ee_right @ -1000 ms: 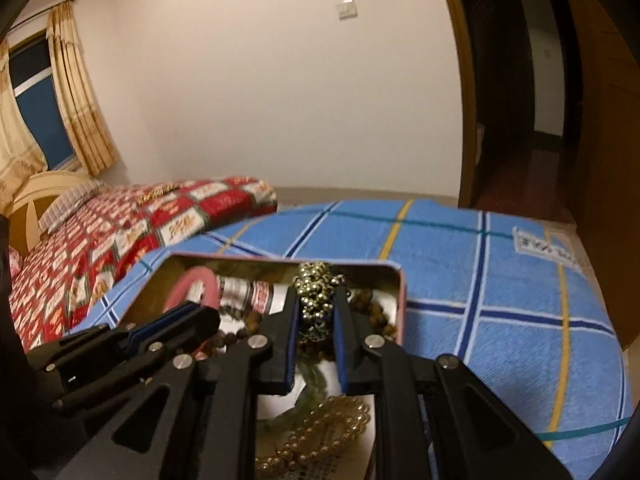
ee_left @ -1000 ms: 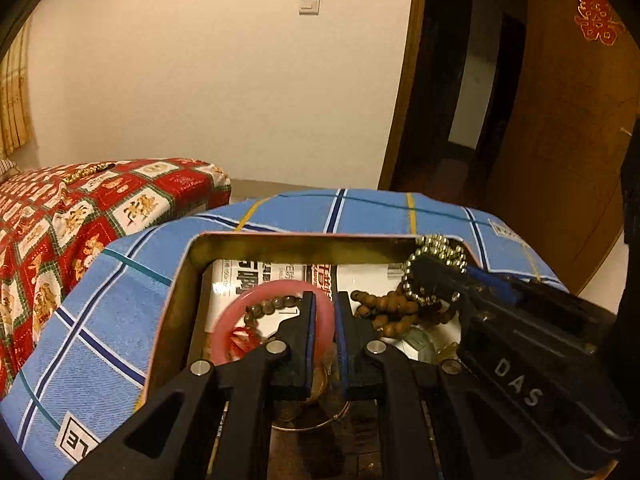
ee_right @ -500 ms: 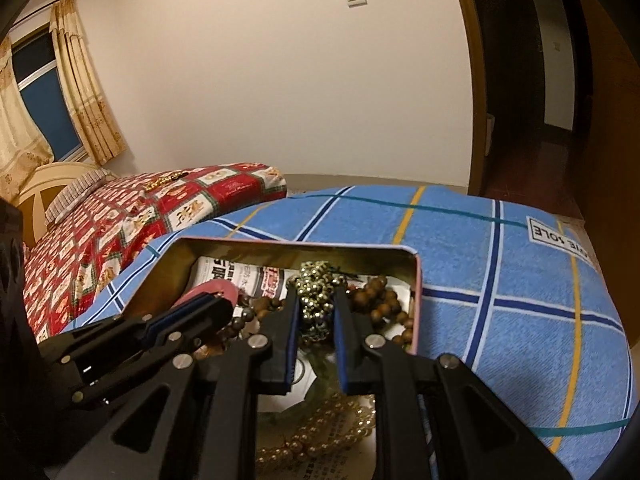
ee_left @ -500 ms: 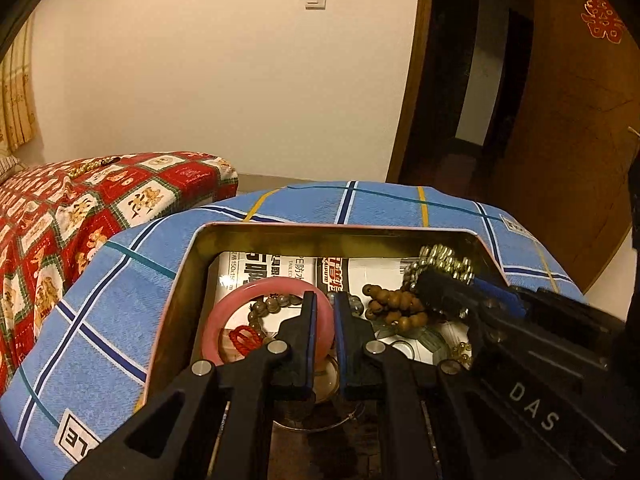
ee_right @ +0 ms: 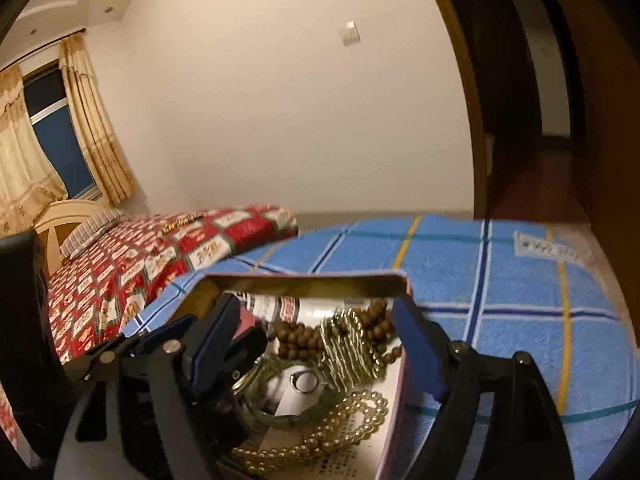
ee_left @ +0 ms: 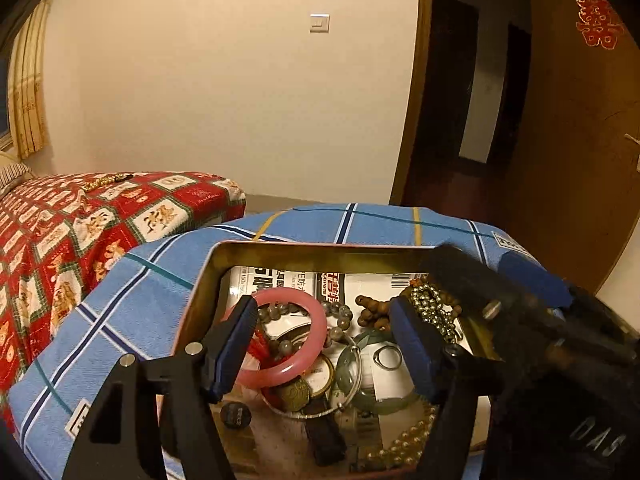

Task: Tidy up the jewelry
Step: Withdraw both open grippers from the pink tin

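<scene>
Where metal tin (ee_left: 320, 254) glints: round pink bangle (ee_left: 298, 336).

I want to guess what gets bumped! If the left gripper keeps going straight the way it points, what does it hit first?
Probably the pink bangle lying in the tin: it sits right between the open left gripper fingers. Depth is hard to judge, so the grey bead bracelet might come first.

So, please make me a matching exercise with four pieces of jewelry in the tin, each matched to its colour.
Things:
1. bangle
2. wooden bead bracelet
3. pearl strand
4. jade ring

Colours:
a. pale green
b. pink
c. cream
d. brown

Pairs: 1-b, 2-d, 3-c, 4-a
</scene>
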Action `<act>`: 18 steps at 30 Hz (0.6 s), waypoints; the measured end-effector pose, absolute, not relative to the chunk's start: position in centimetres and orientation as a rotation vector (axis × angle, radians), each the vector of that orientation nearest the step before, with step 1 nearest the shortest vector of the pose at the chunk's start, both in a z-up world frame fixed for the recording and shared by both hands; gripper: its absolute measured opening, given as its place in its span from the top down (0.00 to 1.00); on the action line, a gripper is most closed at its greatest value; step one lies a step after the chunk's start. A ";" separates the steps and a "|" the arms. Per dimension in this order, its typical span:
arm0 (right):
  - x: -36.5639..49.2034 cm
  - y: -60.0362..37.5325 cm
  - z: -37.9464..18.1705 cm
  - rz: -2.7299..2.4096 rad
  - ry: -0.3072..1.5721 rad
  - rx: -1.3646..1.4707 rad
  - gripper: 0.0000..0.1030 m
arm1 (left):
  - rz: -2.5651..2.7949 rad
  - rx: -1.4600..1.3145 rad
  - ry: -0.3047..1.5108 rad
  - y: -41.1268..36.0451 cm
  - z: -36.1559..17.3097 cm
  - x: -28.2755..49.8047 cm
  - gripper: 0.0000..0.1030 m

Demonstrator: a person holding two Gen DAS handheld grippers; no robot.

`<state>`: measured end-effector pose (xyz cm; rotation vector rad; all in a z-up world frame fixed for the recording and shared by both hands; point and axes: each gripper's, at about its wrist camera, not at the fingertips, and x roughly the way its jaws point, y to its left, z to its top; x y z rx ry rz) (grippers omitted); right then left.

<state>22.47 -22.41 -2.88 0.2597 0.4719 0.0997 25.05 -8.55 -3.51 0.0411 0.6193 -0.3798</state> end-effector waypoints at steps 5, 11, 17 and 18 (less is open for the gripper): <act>20.6 -22.6 -2.3 0.023 0.392 0.270 0.14 | -0.323 0.040 0.585 -7.5 -3.3 23.4 0.32; 19.0 -22.3 -2.3 -0.042 0.349 0.260 0.12 | -0.177 0.065 0.510 -5.4 -3.0 21.2 0.32; 17.3 -21.1 -2.3 -0.095 0.343 0.192 0.09 | -0.135 0.055 0.511 -3.9 -3.4 19.8 0.32; 17.0 -21.2 -2.3 -0.097 0.344 0.191 0.08 | -0.132 0.054 0.505 -3.8 -3.4 19.4 0.32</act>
